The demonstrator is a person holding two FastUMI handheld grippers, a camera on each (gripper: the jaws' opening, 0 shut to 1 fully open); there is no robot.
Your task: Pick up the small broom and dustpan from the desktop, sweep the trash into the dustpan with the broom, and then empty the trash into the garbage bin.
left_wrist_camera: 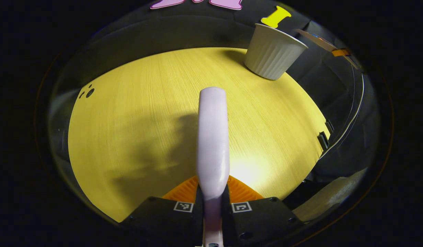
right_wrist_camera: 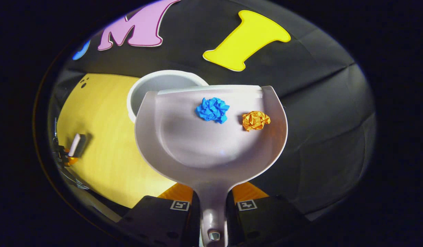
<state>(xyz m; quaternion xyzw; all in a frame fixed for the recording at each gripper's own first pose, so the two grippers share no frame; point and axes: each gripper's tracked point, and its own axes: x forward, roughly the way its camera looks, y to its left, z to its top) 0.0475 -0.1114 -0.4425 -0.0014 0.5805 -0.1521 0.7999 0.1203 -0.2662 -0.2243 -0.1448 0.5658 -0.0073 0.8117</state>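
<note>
A: Starting at the left: left gripper [left_wrist_camera: 213, 202] clamped on the broom [left_wrist_camera: 213, 137] by its pale handle, jaws closed tight on both sides of it, handle pointing out over the desk [left_wrist_camera: 129, 120]. Garbage bin [left_wrist_camera: 273, 55] standing well apart, at the far right of the desk.

B: And the right?

A: Right gripper [right_wrist_camera: 213, 212] gripping the dustpan [right_wrist_camera: 204, 137] by its handle stem, jaws pressed against it either side. Blue paper ball [right_wrist_camera: 212, 109] and orange paper ball [right_wrist_camera: 255, 120] lying near the front lip, a little apart from each other. Bin rim [right_wrist_camera: 163, 77] just behind and to the left of the pan.

B: Sweeping looks finished, then. Emptying now?

A: Seems so. Best done by shifting the pan left until the lip sits over the bin mouth, then tipping forward slowly. Orange ball near the right wall, so likely to miss the bin if tipped from here. Worth holding the broom clear meanwhile.
</note>
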